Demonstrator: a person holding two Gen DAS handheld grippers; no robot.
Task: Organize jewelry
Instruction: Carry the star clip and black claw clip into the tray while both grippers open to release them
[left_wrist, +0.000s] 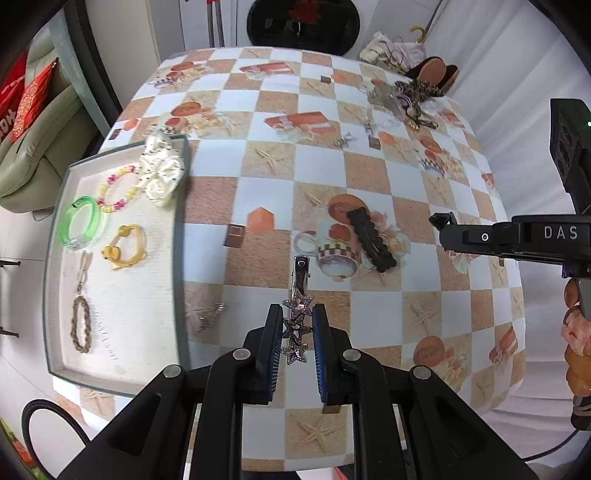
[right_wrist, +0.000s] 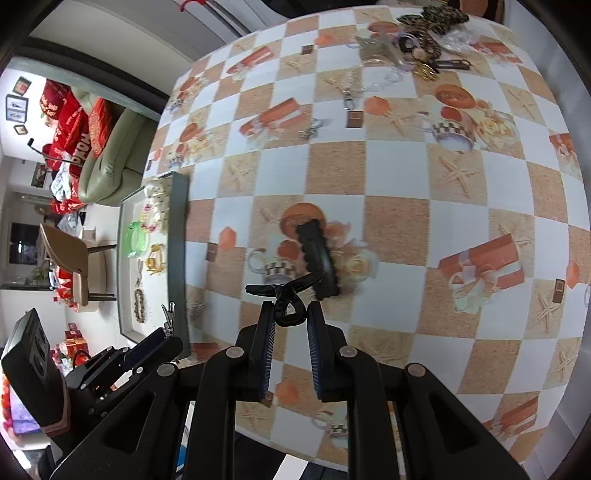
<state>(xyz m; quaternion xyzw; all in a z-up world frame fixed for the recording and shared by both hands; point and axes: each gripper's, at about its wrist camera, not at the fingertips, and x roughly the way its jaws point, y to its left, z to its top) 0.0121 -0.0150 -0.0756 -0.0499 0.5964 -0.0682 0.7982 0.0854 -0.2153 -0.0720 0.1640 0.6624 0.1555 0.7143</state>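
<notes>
Left gripper (left_wrist: 298, 321): its two blue-padded jaws are pinching a silver hair clip set with three pink rhinestone stars (left_wrist: 296, 325), low in the middle of the left wrist view; the clip's bare metal end is pointing up the frame, clear of the table.
Right gripper (right_wrist: 289, 314): its jaws are clamping a small glossy black claw clip (right_wrist: 286, 300), low centre of the right wrist view, the clip's prongs sticking out to the left and upper right.
Checked tablecloth (left_wrist: 266, 158): white and sandy squares printed with mugs and starfish are filling most of both views.
Black wavy-edged hair clip (left_wrist: 371, 240): lying flat on the cloth, right of centre in the left wrist view, just beyond the right gripper's tips in the other.
Shallow grey tray with a white floor (left_wrist: 110, 295): sitting at the left of the frame, holding a cream polka-dot bow (left_wrist: 162, 173), a pink and yellow beaded bracelet (left_wrist: 116, 192), a translucent green bangle (left_wrist: 83, 223), a yellow cord bracelet (left_wrist: 127, 245) and a brown braided loop (left_wrist: 81, 325).
Unsorted pile of accessories (left_wrist: 410, 99): heaped at the upper right of the table.
</notes>
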